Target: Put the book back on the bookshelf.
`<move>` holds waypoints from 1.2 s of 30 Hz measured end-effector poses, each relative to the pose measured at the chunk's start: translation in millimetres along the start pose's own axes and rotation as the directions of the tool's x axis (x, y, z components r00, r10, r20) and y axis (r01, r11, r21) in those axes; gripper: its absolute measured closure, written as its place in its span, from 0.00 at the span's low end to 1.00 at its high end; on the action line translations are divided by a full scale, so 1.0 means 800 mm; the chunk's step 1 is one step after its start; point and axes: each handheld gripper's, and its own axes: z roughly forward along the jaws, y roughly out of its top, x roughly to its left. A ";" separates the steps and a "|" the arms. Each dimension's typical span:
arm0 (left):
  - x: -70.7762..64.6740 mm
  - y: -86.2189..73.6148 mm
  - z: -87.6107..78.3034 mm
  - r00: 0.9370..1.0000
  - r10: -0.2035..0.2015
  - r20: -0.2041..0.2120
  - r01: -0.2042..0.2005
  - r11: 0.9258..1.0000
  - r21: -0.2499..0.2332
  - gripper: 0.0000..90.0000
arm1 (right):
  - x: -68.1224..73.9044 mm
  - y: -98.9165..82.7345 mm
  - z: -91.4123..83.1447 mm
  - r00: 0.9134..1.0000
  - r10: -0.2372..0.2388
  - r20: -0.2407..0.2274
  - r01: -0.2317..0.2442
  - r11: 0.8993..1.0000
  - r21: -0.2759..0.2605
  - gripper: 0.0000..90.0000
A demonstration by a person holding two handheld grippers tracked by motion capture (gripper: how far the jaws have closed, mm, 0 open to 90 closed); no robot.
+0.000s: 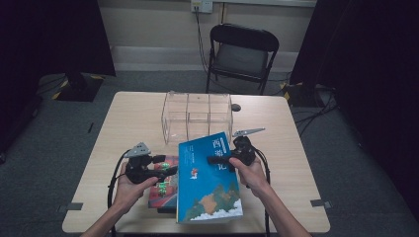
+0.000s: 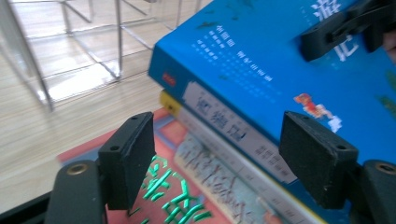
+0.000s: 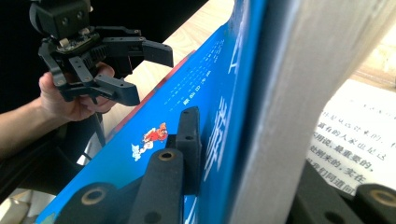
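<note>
A blue book (image 1: 207, 192) with white Chinese title lies raised over a stack at the table's front. My right gripper (image 1: 213, 160) is shut on it from its right edge. In the right gripper view one pad (image 3: 189, 135) presses flat on the blue cover (image 3: 187, 88), the pale page block passes between the jaws, and a printed page (image 3: 355, 140) shows beyond. My left gripper (image 1: 165, 165) stands open over a red book (image 1: 160, 192) with green lettering (image 2: 173, 196), nothing between its pads (image 2: 128, 154). A pale-spined book (image 2: 219, 135) lies under the blue one (image 2: 261, 60).
A clear plastic divided box (image 1: 196, 116) stands behind the books at the table's middle, and it appears close by in the left gripper view (image 2: 70, 51). A small dark object (image 1: 236, 107) lies beside it. A black folding chair (image 1: 242, 52) stands beyond the wooden table (image 1: 133, 118).
</note>
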 end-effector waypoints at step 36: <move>-0.010 0.033 0.040 0.966 -0.138 0.219 0.126 0.990 0.069 0.20 | 0.055 0.010 -0.025 0.992 -0.117 0.038 0.120 0.990 -0.075 0.86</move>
